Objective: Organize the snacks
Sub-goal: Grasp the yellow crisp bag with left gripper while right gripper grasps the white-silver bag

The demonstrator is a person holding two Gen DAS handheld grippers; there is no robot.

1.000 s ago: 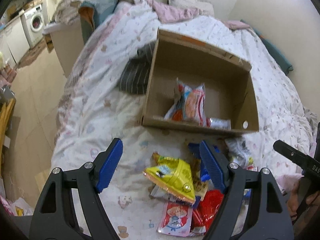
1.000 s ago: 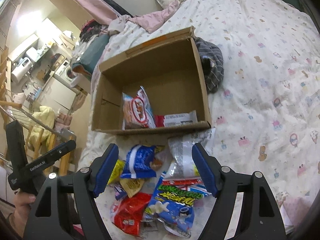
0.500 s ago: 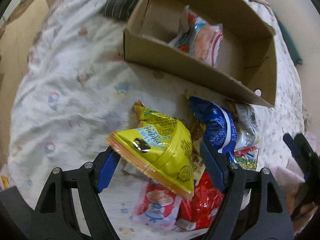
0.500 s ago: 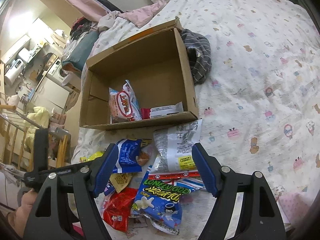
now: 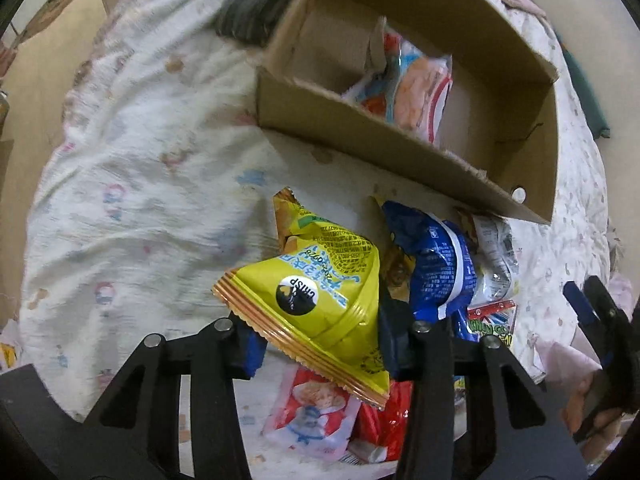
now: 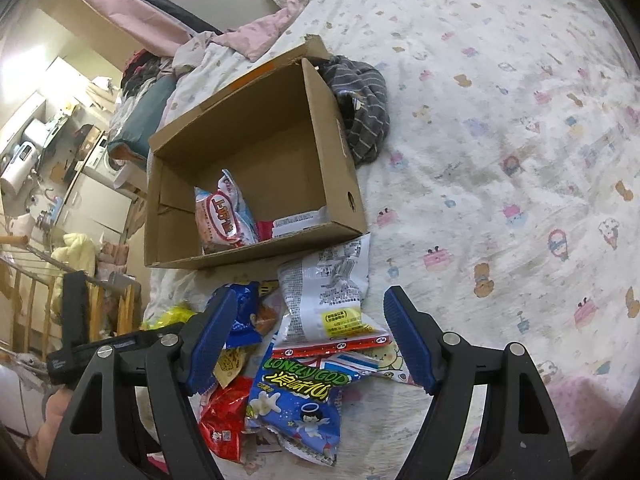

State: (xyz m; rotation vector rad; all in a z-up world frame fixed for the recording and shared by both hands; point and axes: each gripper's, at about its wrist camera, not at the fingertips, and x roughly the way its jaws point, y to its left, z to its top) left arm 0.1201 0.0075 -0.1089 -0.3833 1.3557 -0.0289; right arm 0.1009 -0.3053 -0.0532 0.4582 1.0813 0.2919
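Observation:
A pile of snack bags lies on the bed in front of an open cardboard box (image 5: pixel 360 128) (image 6: pixel 332 152). My left gripper (image 5: pixel 320 344) is shut on a yellow crisp bag (image 5: pixel 320 280), its jaws pressing both sides of the bag's lower end. A blue bag (image 5: pixel 436 264) lies beside it, with red packets (image 5: pixel 316 412) below. The box holds a pink-and-white snack bag (image 6: pixel 224 216) (image 5: pixel 412 88). My right gripper (image 6: pixel 308 344) is open above a silver bag (image 6: pixel 328 292) and a blue "Lonely God" bag (image 6: pixel 300 400), touching neither.
A grey striped garment (image 6: pixel 364 108) lies against the box's far corner. The patterned bedsheet (image 6: pixel 500 160) spreads to the right. The bed's left edge drops to the floor (image 5: pixel 36 40). A washing machine and clutter (image 6: pixel 48 152) stand beyond.
My left gripper dropped to the pile and closed on the yellow crisp bag. My right gripper stayed open and shifted only slightly.

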